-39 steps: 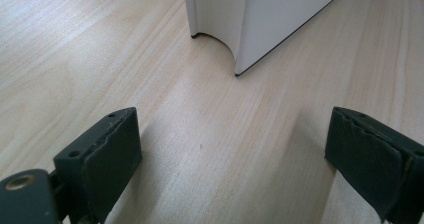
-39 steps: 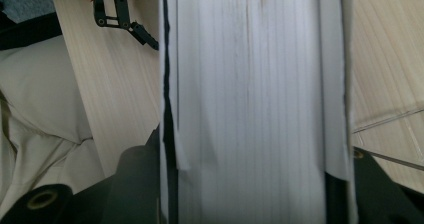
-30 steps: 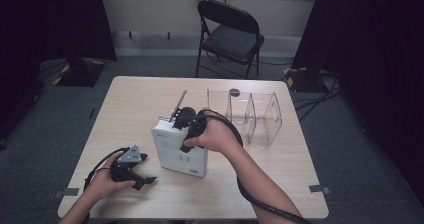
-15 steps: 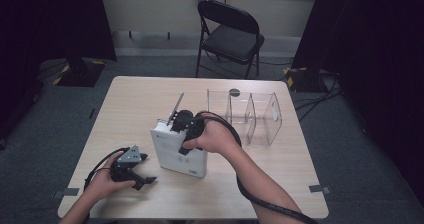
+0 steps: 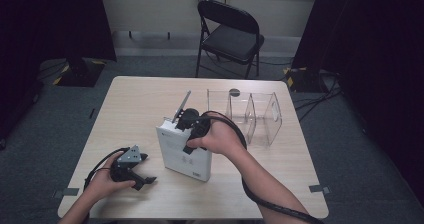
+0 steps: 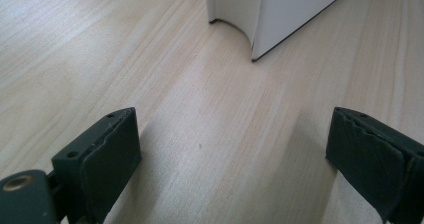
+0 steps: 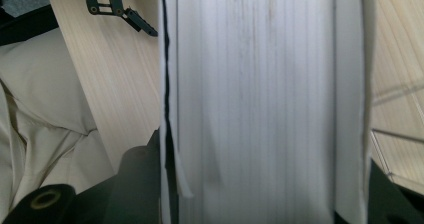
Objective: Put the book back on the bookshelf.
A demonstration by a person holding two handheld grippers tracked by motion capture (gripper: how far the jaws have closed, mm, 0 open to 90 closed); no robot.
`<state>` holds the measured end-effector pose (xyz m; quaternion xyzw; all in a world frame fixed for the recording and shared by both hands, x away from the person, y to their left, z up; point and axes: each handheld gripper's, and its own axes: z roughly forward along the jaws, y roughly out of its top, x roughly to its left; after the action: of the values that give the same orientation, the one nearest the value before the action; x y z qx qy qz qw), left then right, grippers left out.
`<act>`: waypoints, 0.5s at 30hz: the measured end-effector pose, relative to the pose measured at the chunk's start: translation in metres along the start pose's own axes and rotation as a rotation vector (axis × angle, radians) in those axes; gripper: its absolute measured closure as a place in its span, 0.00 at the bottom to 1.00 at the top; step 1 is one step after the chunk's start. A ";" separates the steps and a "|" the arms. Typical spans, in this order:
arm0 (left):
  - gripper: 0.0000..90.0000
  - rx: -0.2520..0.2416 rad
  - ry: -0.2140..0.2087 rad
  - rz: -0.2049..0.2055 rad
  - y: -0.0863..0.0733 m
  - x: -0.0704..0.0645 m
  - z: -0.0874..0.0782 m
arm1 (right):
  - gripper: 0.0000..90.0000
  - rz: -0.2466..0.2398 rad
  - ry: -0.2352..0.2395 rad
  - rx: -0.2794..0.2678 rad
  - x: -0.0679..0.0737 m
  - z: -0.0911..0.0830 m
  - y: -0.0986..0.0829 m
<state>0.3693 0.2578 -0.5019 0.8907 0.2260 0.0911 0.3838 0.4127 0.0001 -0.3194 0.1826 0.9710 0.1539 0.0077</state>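
Note:
A thick white book point(image 5: 184, 155) stands on edge near the middle of the wooden table point(image 5: 130, 104). My right gripper point(image 5: 192, 125) is shut on its upper far end. In the right gripper view the page edges of the book point(image 7: 260, 84) run up between the right gripper's point(image 7: 260, 184) two jaws, which press on both covers. A thin grey flap point(image 5: 182, 106) sticks up behind the book. My left gripper point(image 5: 144, 168) rests open on the table at the front left. In the left gripper view the left gripper point(image 6: 235, 154) has bare wood between its jaws, and the book's corner point(image 6: 270, 9) lies ahead.
A clear plastic divider box point(image 5: 250, 115) with several compartments stands just right of the book, with a small dark disc point(image 5: 234, 91) at its far edge. A black folding chair point(image 5: 227, 34) stands beyond the table. The left gripper point(image 7: 115, 6) shows far off in the right gripper view.
The right hand and the book's top have shifted very slightly. The left gripper has stayed where it was.

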 end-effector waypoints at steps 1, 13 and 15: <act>0.07 0.000 0.000 0.000 0.000 0.000 0.000 | 0.58 0.002 -0.001 0.003 -0.001 -0.001 -0.002; 0.07 0.002 -0.002 0.000 0.000 0.000 0.000 | 0.58 0.071 -0.009 -0.015 -0.011 -0.020 -0.027; 0.07 0.002 -0.002 0.002 0.000 0.000 0.000 | 0.58 0.072 -0.013 -0.009 -0.012 -0.023 -0.030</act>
<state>0.3694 0.2575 -0.5019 0.8914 0.2248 0.0903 0.3829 0.4114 -0.0371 -0.3067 0.2183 0.9631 0.1572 0.0092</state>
